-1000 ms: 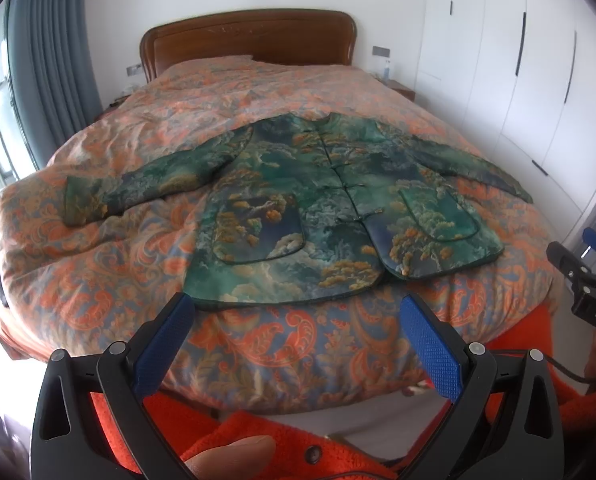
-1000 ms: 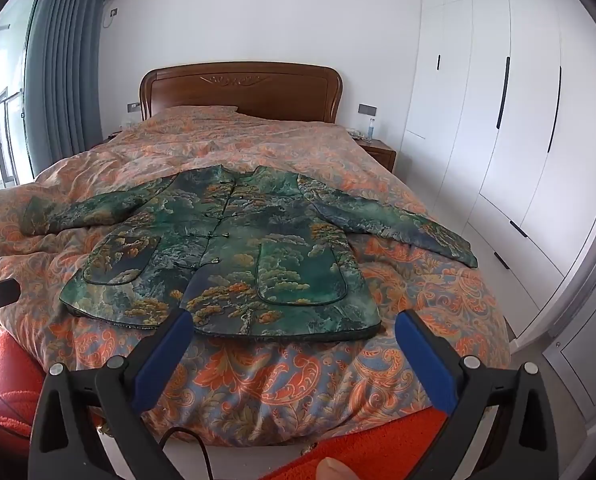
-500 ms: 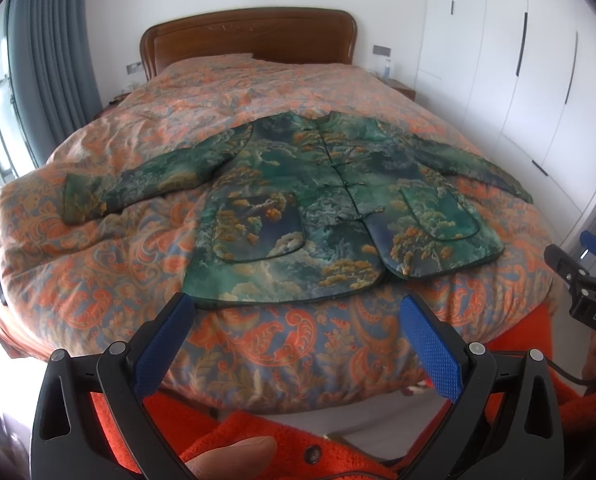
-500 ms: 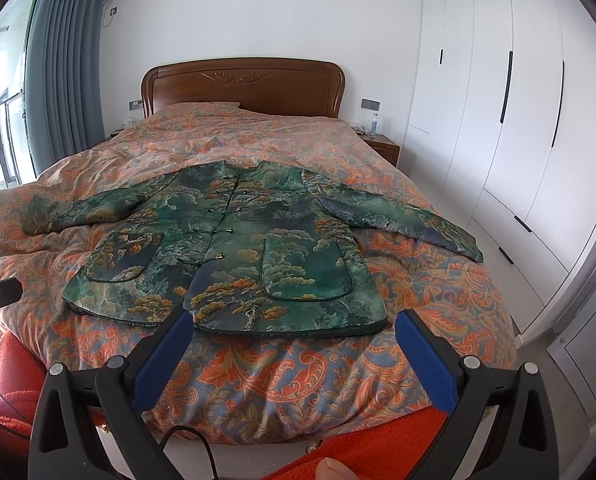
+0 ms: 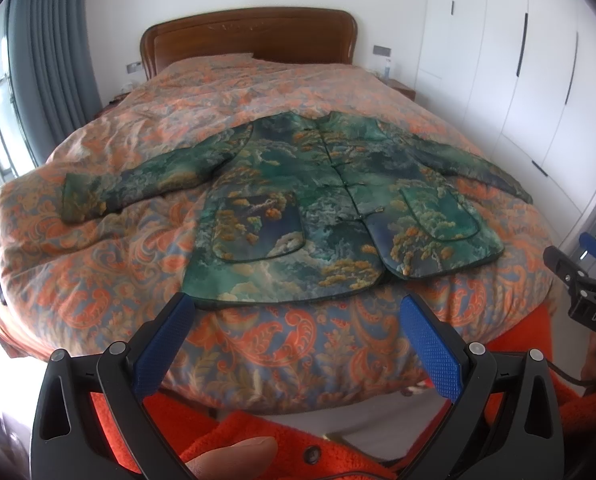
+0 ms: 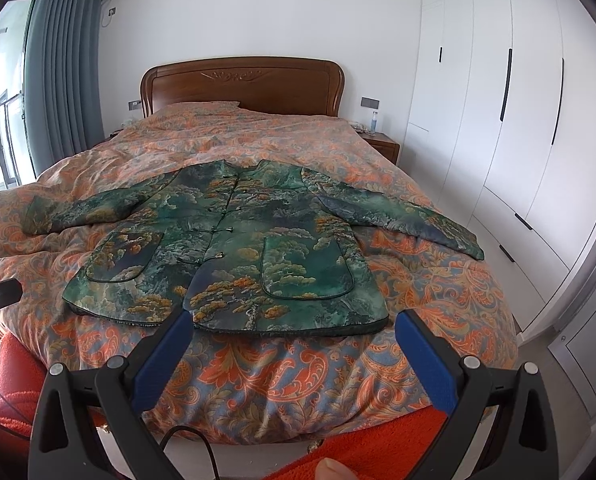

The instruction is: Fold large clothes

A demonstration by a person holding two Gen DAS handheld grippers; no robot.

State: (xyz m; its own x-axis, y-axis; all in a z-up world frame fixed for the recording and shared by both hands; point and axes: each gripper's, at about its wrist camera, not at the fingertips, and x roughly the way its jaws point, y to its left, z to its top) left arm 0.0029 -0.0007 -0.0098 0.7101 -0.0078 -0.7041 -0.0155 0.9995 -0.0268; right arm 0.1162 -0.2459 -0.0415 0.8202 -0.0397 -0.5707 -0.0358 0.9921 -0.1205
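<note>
Jacket [image 5: 337,208] flat on bed [image 5: 98,280], ahead of both claws. Left claw [image 5: 298,316], right claw [image 6: 290,328] wide open, empty. I judge it padded, soft, slippery; take cuffs first.

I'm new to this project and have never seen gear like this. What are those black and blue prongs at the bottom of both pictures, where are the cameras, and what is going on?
There is no robot here. A person holds a hand-operated two-finger gripper in each hand, and each carries a wide-angle camera looking forward along its fingers. One picture is from the left gripper, the other from the right gripper; the blue parts are their finger pads. Both are open and hold nothing. Ahead is a bed with an orange patterned duvet. On it a green patterned jacket lies flat, front up, with sleeves spread. It has not yet been folded or touched. In the left view, the other gripper shows at the right edge.
</note>
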